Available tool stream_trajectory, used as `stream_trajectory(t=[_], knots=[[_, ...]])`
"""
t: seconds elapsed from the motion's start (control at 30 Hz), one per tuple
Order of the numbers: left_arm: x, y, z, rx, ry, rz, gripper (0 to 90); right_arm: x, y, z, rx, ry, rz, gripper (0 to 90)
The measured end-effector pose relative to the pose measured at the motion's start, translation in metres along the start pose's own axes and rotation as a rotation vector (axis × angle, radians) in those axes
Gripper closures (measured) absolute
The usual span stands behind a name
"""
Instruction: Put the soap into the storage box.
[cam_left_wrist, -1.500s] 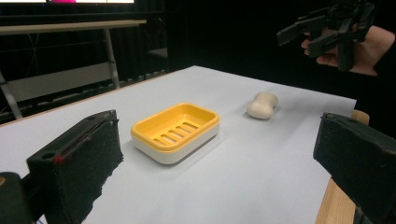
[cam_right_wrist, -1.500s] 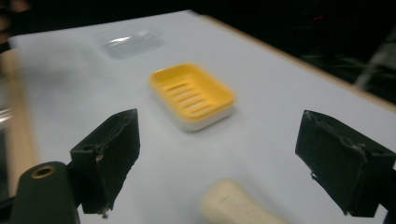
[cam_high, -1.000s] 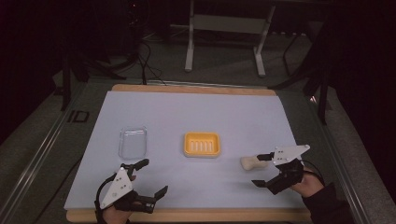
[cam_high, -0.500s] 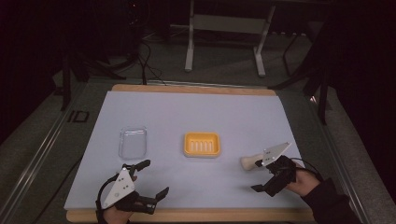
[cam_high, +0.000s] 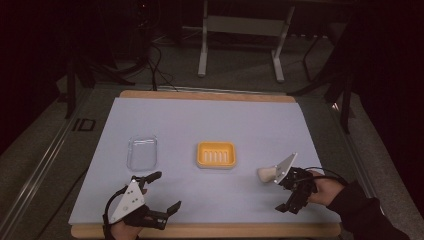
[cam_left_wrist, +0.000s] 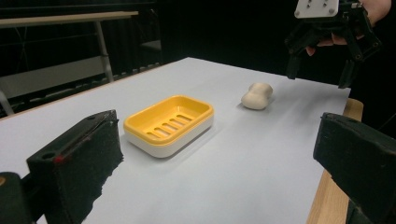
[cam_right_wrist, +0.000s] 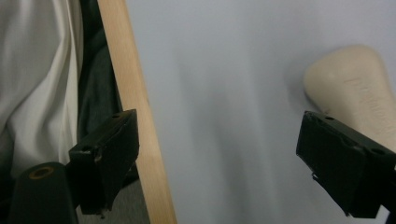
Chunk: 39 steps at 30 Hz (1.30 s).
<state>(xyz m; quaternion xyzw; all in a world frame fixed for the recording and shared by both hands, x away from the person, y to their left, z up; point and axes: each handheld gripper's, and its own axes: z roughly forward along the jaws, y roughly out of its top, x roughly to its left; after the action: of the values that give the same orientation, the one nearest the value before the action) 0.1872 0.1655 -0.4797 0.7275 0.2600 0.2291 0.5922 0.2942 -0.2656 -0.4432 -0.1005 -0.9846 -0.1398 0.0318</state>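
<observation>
right tool spread wide beside the soap bar; looks hard, light, probably slick, so pinch its narrow waist. left tool spread, idle.

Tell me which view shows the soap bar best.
The left gripper view: the whole soap bar lies unobstructed on the table. The high view shows it small, partly under the right gripper; the right gripper view crops it.
</observation>
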Motion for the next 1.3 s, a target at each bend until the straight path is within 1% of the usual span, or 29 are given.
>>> stream_trajectory(t=[0.07, 0.17, 0.2, 0.3, 0.33, 0.37, 0.43, 0.47, 0.53, 0.6, 0.63, 0.67, 0.7, 0.73, 0.8, 0.87, 0.9, 0.93, 0.97, 1.03, 1.07, 1.17, 1.23, 1.3], knots=[[0.0, 0.0, 0.0, 0.0, 0.0, -0.001, 1.2, -0.001, 0.001, 0.001, 0.018, 0.009, 0.002, 13.2], [0.0, 0.0, 0.0, 0.0, -0.001, -0.002, 1.2, -0.002, 0.002, 0.001, 0.027, 0.014, -0.001, 13.2], [0.0, 0.0, 0.0, 0.001, -0.001, -0.002, 1.2, -0.003, 0.004, 0.003, 0.068, 0.025, -0.008, 13.1], [0.0, 0.0, 0.0, 0.002, -0.001, -0.003, 1.2, -0.004, 0.005, 0.006, 0.1, 0.032, -0.007, 13.1], [0.0, 0.0, 0.0, 0.002, -0.001, -0.002, 1.2, -0.003, 0.005, 0.006, 0.119, 0.023, -0.011, 13.1], [0.0, 0.0, 0.0, 0.003, -0.001, -0.002, 1.2, -0.003, 0.006, 0.007, 0.125, 0.019, -0.02, 13.1], [0.0, 0.0, 0.0, 0.003, -0.002, -0.004, 1.2, -0.004, 0.007, 0.008, 0.134, 0.023, -0.034, 13.5], [0.0, 0.0, 0.0, 0.003, -0.002, -0.004, 1.2, -0.004, 0.007, 0.008, 0.142, 0.033, -0.037, 14.7], [0.0, 0.0, 0.001, 0.005, -0.002, -0.005, 1.2, -0.006, 0.009, 0.009, 0.177, 0.052, -0.038, 16.4], [0.0, 0.0, 0.001, 0.008, -0.004, -0.004, 1.2, -0.007, 0.011, 0.012, 0.237, 0.062, -0.039, 16.7], [0.0, 0.0, 0.001, 0.006, -0.006, -0.006, 1.2, -0.007, 0.012, 0.013, 0.253, 0.063, -0.047, 16.6], [0.0, 0.0, 0.001, 0.007, -0.006, -0.006, 1.2, -0.008, 0.012, 0.015, 0.277, 0.066, -0.044, 16.6], [0.0, 0.0, 0.001, 0.007, -0.006, -0.006, 1.2, -0.008, 0.013, 0.016, 0.287, 0.065, -0.046, 16.3], [0.0, 0.0, 0.001, 0.008, -0.006, -0.006, 1.2, -0.008, 0.014, 0.017, 0.3, 0.066, -0.036, 16.0], [0.0, 0.0, 0.0, 0.007, -0.007, -0.007, 1.2, -0.009, 0.015, 0.018, 0.31, 0.067, -0.043, 16.0], [0.0, 0.0, 0.0, 0.007, -0.007, -0.008, 1.2, -0.01, 0.016, 0.019, 0.317, 0.058, -0.065, 16.0], [0.0, 0.0, 0.0, 0.007, -0.007, -0.008, 1.2, -0.01, 0.016, 0.019, 0.317, 0.058, -0.065, 16.0], [0.0, 0.0, 0.0, 0.007, -0.007, -0.008, 1.2, -0.01, 0.017, 0.019, 0.324, 0.051, -0.075, 16.0], [0.0, 0.0, 0.001, 0.011, -0.008, -0.007, 1.2, -0.012, 0.019, 0.02, 0.334, 0.025, -0.115, 15.1], [0.0, 0.0, 0.001, 0.011, -0.008, -0.007, 1.2, -0.012, 0.019, 0.02, 0.343, 0.016, -0.124, 14.3], [0.0, 0.0, 0.001, 0.011, -0.008, -0.007, 1.2, -0.013, 0.021, 0.02, 0.351, -0.006, -0.144, 14.2], [0.0, -0.001, 0.001, 0.01, -0.01, -0.009, 1.2, -0.018, 0.024, 0.018, 0.351, -0.01, -0.137, 14.2], [0.0, -0.001, 0.0, 0.01, -0.01, -0.01, 1.2, -0.021, 0.026, 0.017, 0.348, -0.028, -0.144, 14.3], [0.0, -0.001, 0.0, 0.012, -0.01, -0.011, 1.2, -0.024, 0.028, 0.015, 0.345, -0.037, -0.15, 14.3]])
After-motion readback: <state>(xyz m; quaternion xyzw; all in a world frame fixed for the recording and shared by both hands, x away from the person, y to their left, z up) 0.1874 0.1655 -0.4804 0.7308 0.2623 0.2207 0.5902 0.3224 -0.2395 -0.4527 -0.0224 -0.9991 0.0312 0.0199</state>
